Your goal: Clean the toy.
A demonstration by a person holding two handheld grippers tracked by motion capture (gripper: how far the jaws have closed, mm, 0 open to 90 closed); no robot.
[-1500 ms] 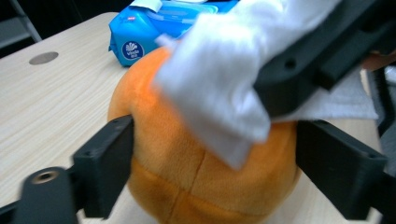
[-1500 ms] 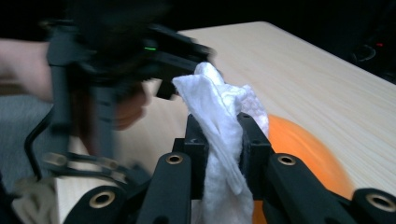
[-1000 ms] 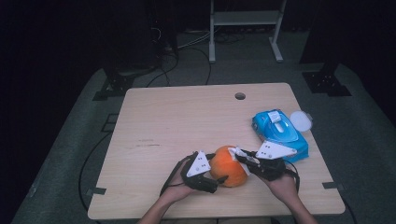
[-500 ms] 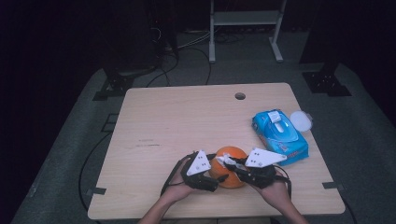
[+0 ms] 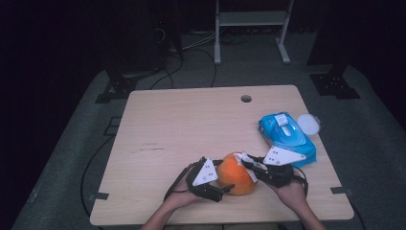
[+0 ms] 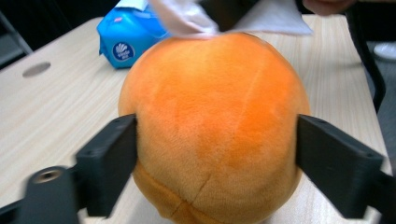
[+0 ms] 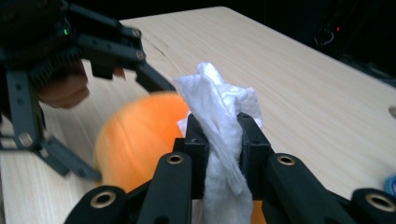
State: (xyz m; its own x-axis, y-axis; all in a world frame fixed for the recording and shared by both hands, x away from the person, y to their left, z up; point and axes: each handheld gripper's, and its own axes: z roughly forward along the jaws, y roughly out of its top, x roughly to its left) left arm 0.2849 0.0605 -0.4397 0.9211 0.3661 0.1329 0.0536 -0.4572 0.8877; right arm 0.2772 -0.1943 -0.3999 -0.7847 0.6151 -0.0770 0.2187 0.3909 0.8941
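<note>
An orange plush ball (image 5: 237, 173) rests near the table's front edge. My left gripper (image 5: 221, 178) is on its left side. In the left gripper view both black jaws of that gripper (image 6: 217, 154) touch the sides of the ball (image 6: 210, 126); they have just been opening, with the ball still between them. My right gripper (image 5: 249, 163) comes in from the right, shut on a crumpled white tissue (image 7: 219, 102). The tissue (image 6: 187, 16) lies against the top of the ball (image 7: 135, 135).
A blue pack of wipes (image 5: 287, 136) lies at the right edge of the wooden table (image 5: 191, 124), with a white round lid (image 5: 308, 123) beside it. A cable hole (image 5: 246, 98) sits near the far edge. Dark floor and stands surround the table.
The right gripper slid left over the ball with the tissue, then drew back a little to the right. The ball and the left hand have stayed in place.
</note>
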